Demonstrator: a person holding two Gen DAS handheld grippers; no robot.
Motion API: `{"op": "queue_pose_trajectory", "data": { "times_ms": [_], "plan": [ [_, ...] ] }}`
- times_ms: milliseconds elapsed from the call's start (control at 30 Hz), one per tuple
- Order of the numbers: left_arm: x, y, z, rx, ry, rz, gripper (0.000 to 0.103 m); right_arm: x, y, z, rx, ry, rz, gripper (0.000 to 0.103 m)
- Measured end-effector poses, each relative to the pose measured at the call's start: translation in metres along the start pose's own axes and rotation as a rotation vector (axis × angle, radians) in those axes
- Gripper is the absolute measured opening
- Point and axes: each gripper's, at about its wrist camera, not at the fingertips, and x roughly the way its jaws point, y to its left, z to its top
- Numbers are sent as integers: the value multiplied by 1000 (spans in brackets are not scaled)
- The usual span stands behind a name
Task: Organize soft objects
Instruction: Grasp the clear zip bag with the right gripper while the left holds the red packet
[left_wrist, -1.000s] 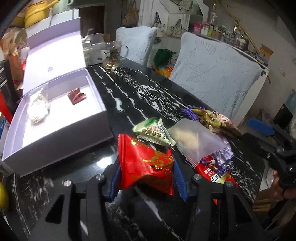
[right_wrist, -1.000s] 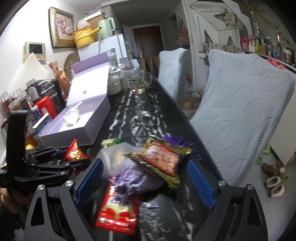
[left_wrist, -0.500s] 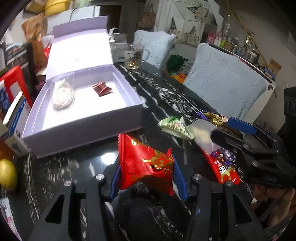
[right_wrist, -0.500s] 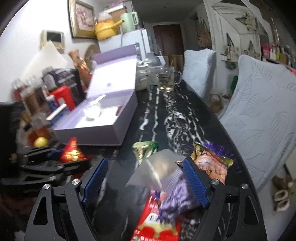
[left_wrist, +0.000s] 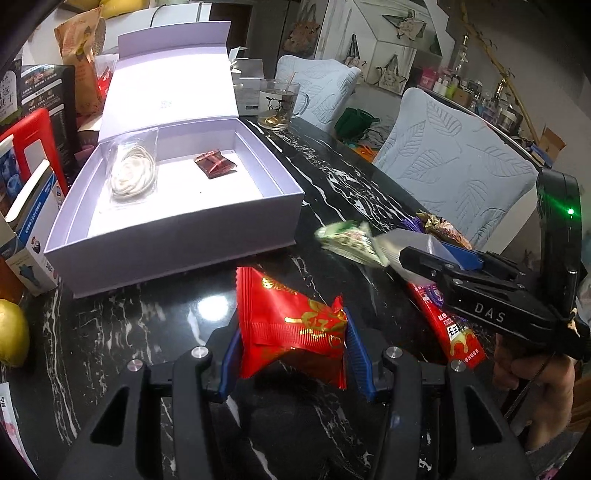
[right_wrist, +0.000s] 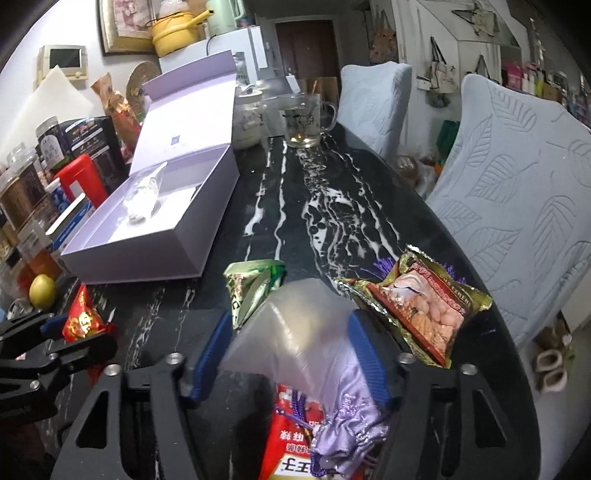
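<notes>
My left gripper (left_wrist: 291, 358) is shut on a red snack packet (left_wrist: 291, 328) and holds it above the black marble table, in front of the open lilac box (left_wrist: 177, 240). The box holds a clear bag with a white bundle (left_wrist: 133, 173) and a small dark red packet (left_wrist: 215, 164). My right gripper (right_wrist: 295, 350) is shut on a frosted clear pouch (right_wrist: 299, 328) holding a lilac satin bag (right_wrist: 347, 413). Beside it lie a green packet (right_wrist: 251, 288), a gold snack packet (right_wrist: 421, 306) and a red sachet (right_wrist: 291, 443).
A glass mug (right_wrist: 306, 122) stands at the table's far end. Jars, cartons and a red stand (right_wrist: 81, 177) crowd the left side with a lemon (right_wrist: 42, 290). Two covered chairs (right_wrist: 517, 192) line the right edge.
My left gripper has carried the red packet left, toward the front of the box. My right gripper has moved from the gold packet and closed on the frosted pouch.
</notes>
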Motion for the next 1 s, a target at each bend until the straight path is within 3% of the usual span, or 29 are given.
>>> {"op": "queue_pose_trajectory", "data": {
  "times_ms": [100,533,667,767,833,867,1000],
  "plan": [
    [0,1,-1,-2,1,2,49,0,4,0,-22,0,-1,40],
    [-18,7,-11,-22,-6,20,49,-20,29,-22,-96,41,71,39],
    [-23,12,-16,-38,1,29,49,-27,36,-38,-81,101,113,39],
    [-26,14,-20,-40,6,36,50,-34,41,-46,-81,104,124,44],
    [-27,15,-22,-41,11,35,50,-35,44,-47,-92,101,118,57],
    [-28,16,-23,-41,13,36,50,-33,45,-46,-93,100,115,70],
    [-30,17,-26,-51,13,34,49,-23,45,-40,-81,94,124,72]
  ]
}}
